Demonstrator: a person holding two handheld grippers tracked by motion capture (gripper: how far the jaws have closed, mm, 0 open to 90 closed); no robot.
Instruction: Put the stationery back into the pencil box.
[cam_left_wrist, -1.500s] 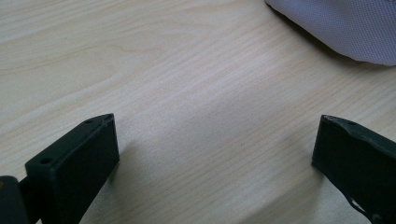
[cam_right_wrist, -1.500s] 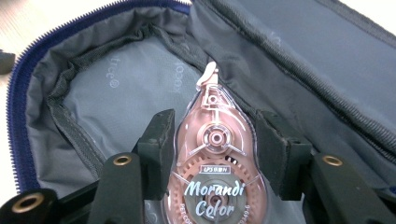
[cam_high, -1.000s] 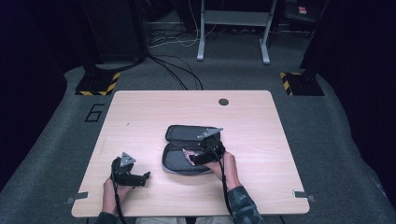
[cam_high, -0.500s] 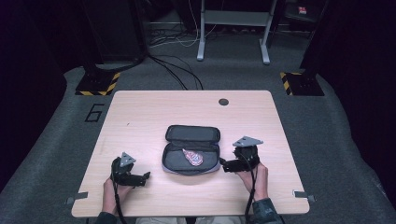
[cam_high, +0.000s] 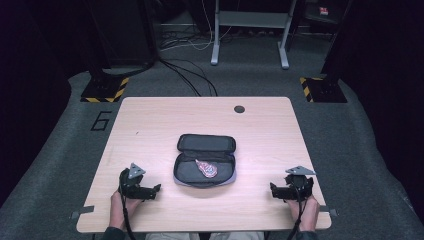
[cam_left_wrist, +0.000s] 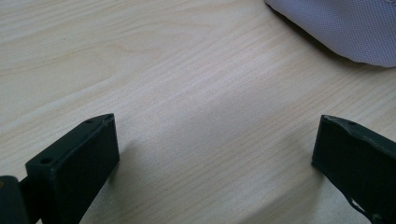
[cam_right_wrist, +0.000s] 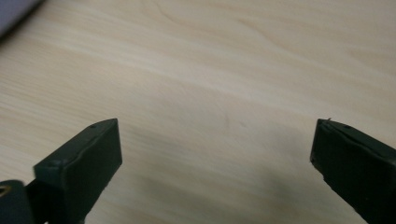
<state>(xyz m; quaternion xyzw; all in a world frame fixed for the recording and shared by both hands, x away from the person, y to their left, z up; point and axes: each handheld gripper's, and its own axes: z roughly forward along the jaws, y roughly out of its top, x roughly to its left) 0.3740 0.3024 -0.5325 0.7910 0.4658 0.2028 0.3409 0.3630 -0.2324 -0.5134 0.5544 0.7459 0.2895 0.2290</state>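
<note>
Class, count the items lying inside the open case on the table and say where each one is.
1: a pinkish packet lies in the lower half of the open case, right of its centre. Anything beneath it would be hidden.

Dark zippered case (cam_high: 205, 160) lies open mid-table (lid flat), a pink patterned item (cam_high: 206, 169) inside.

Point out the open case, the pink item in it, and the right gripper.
open case (cam_high: 185, 172), high view, on its grey lower wall.
pink item (cam_high: 207, 169), high view, on its middle.
right gripper (cam_high: 272, 190), high view, midway between its fingertips.
</note>
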